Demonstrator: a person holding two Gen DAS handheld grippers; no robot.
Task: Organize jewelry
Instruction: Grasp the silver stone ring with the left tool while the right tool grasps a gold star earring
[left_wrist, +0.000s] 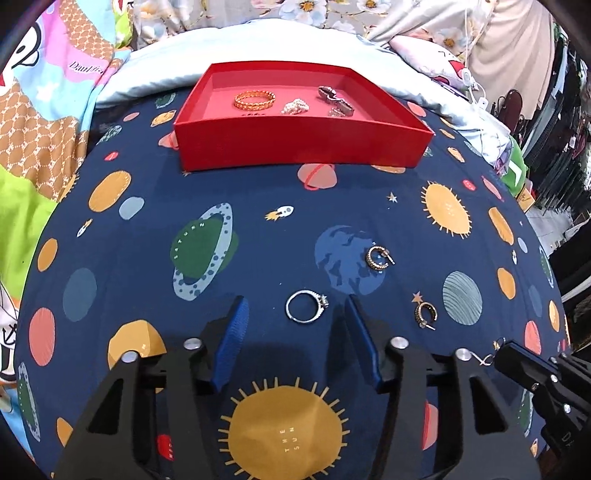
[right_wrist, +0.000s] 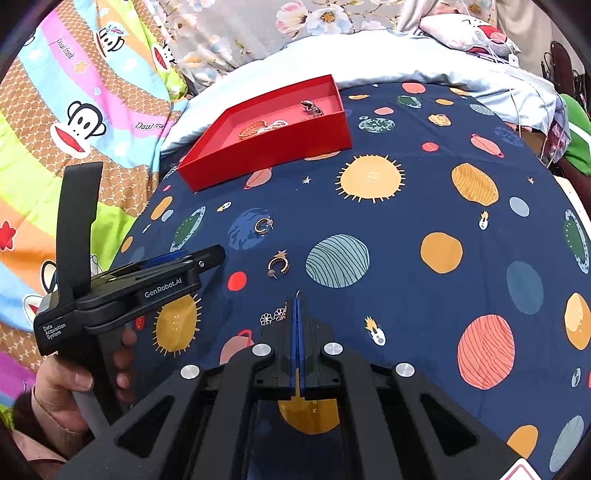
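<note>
My left gripper (left_wrist: 295, 310) is open, its blue pads either side of a silver stone ring (left_wrist: 306, 306) lying on the space-print cloth. Two gold hoop earrings lie to its right, one (left_wrist: 378, 258) farther and one (left_wrist: 426, 314) nearer; they also show in the right wrist view (right_wrist: 264, 225) (right_wrist: 277, 265). My right gripper (right_wrist: 297, 301) is shut on a dangling flower earring (right_wrist: 275, 315), whose hook pokes above the tips. The red tray (left_wrist: 303, 144) (right_wrist: 273, 155) holds a gold band (left_wrist: 255, 99), a pearl piece (left_wrist: 295, 107) and silver pieces (left_wrist: 336, 99).
The navy planet-print cloth (left_wrist: 258, 229) covers a bed. A pale blue pillow (left_wrist: 258, 40) lies behind the tray. A bright cartoon monkey quilt (right_wrist: 74, 110) lies to the left. My right gripper's tip (left_wrist: 517, 354) enters the left wrist view at the lower right.
</note>
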